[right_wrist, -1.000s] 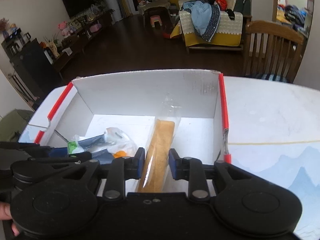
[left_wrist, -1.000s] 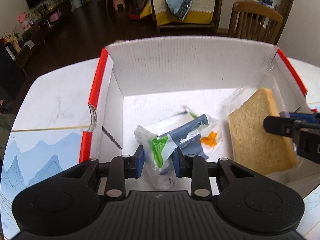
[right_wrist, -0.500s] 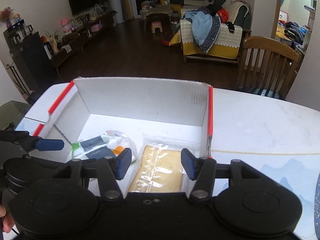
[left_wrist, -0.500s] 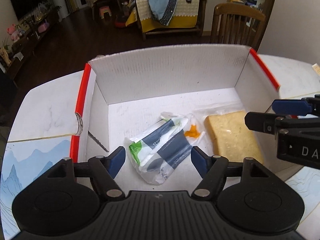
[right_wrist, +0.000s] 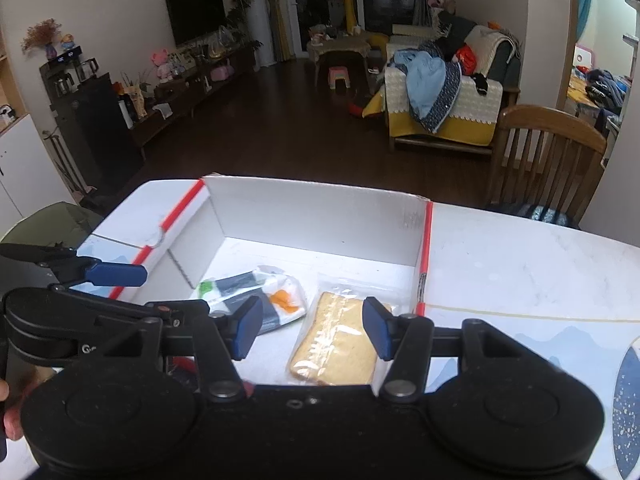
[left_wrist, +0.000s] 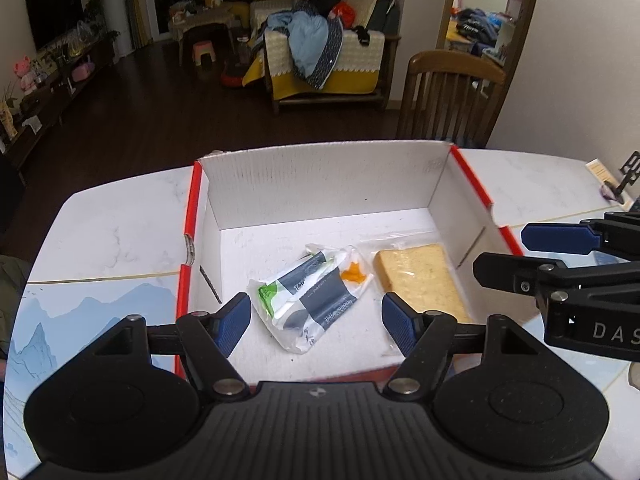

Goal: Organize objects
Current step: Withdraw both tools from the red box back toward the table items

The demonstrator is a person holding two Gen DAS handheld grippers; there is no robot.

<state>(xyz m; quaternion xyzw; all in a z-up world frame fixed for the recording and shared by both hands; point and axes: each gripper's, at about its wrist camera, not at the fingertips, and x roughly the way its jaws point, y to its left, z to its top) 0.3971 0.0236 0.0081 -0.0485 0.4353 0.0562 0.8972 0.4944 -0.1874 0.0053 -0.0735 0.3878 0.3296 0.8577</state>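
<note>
Both tools stand with jaws spread and nothing between them: the left hand-held gripper (left_wrist: 316,322) hangs above the printed plastic packet (left_wrist: 310,294), the right hand-held gripper (right_wrist: 310,326) above the bagged bread slice (right_wrist: 338,342), and the jaws of both have just been opening. Each item lies flat on the floor of the white cardboard box (left_wrist: 320,184), packet to the left, bread just beside it toward the right wall. The release looks done, so the step in hand is, I judge, a clean withdrawal: lift straight up and back so no finger catches the loose bag film or the red-edged side flaps (left_wrist: 191,216), and keep the two tools apart, since they sit close together over the box. Around the box the white marble counter (left_wrist: 120,232) lies bare close by, with a small stand (left_wrist: 624,184) near its far right edge. Beyond it a wooden chair (right_wrist: 548,160) faces the counter, then a sofa piled with clothes (right_wrist: 436,92) and a television (right_wrist: 195,14) on the far wall.
</note>
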